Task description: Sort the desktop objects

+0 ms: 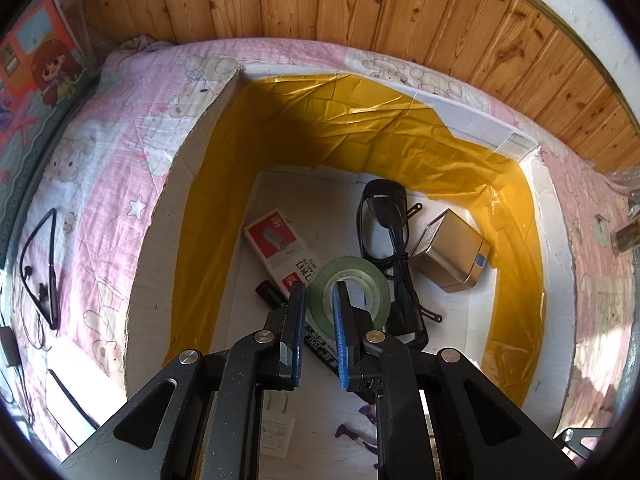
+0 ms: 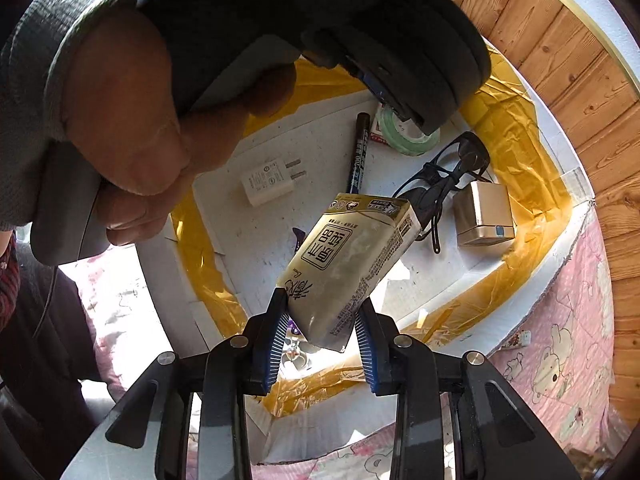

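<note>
A white cardboard box (image 1: 188, 184) lined with yellow tape (image 1: 360, 136) sits on a pink bedspread. My left gripper (image 1: 319, 292) is inside the box, shut on the wall of a green tape roll (image 1: 360, 280). My right gripper (image 2: 322, 300) is shut on a cream tissue pack (image 2: 352, 256), held over the box (image 2: 532, 280). In the box lie a red-and-white staple box (image 1: 276, 244), black glasses with a cable (image 1: 392, 236), a gold cube (image 1: 452, 252), a black marker (image 2: 358, 152) and a white charger plug (image 2: 268, 180). The tape roll also shows in the right wrist view (image 2: 404, 136).
The bedspread (image 1: 120, 128) surrounds the box. Neckband earphones (image 1: 40, 264) and a white device (image 1: 76, 384) lie left of it. A cartoon picture box (image 1: 40, 60) stands at far left. A wooden wall (image 1: 360, 4) is behind. A hand (image 2: 132, 112) holds the left gripper.
</note>
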The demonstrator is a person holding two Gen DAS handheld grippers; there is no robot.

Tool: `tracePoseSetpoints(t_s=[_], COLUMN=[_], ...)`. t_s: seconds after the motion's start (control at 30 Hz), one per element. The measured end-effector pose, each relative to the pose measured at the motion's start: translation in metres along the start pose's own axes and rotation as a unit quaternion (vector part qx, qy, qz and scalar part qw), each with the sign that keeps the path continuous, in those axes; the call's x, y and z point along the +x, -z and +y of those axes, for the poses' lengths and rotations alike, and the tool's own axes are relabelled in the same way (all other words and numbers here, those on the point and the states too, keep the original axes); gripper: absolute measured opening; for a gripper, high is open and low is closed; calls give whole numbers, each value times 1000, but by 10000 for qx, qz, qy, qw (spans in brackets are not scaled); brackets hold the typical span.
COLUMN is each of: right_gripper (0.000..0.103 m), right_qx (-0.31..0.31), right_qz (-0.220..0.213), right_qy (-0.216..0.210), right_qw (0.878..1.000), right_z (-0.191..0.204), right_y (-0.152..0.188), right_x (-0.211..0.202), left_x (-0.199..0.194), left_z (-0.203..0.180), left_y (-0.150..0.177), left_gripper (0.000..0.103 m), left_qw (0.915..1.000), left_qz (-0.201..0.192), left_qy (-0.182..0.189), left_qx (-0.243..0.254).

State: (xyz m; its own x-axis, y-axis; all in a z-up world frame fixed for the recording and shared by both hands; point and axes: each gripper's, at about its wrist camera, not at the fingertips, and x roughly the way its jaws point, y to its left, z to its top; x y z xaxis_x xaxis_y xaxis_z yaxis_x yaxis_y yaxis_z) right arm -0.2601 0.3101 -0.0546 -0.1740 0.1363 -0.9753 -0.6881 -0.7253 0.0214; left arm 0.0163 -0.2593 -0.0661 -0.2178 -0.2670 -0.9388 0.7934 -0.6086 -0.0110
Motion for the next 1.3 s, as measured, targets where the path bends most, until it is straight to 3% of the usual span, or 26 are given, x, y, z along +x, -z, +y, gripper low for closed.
tracePoseSetpoints(t_s=[0.4, 0.63, 0.7, 0.83, 1.07, 1.3], right_gripper=[34, 35, 35, 36, 37, 39], right_qx=[-605, -708, -699, -569, -338, -440], right_qz=[581, 816, 832, 759, 596, 486], right_qy=[89, -54, -90, -234, -320, -128], right_qw=[9964, 9941, 9940, 9952, 9971, 9978], right_z=[0, -2, -3, -6, -12, -3], right_y=[-2, -6, -7, -9, -7, 10], right_x=[16, 23, 23, 15, -6, -26], left_x=[38, 45, 43, 34, 5, -29], left_z=[-1, 0, 3, 14, 18, 8], left_y=[-4, -4, -5, -7, -5, 5], left_gripper=[14, 15, 15, 30, 31, 32], left_qw=[9982, 9973, 9973, 9972, 9986, 9995], left_qz=[591, 737, 733, 653, 420, 199], left_qy=[-34, -14, 17, 79, 54, 110], left_qx=[18, -43, -106, -365, -329, -203])
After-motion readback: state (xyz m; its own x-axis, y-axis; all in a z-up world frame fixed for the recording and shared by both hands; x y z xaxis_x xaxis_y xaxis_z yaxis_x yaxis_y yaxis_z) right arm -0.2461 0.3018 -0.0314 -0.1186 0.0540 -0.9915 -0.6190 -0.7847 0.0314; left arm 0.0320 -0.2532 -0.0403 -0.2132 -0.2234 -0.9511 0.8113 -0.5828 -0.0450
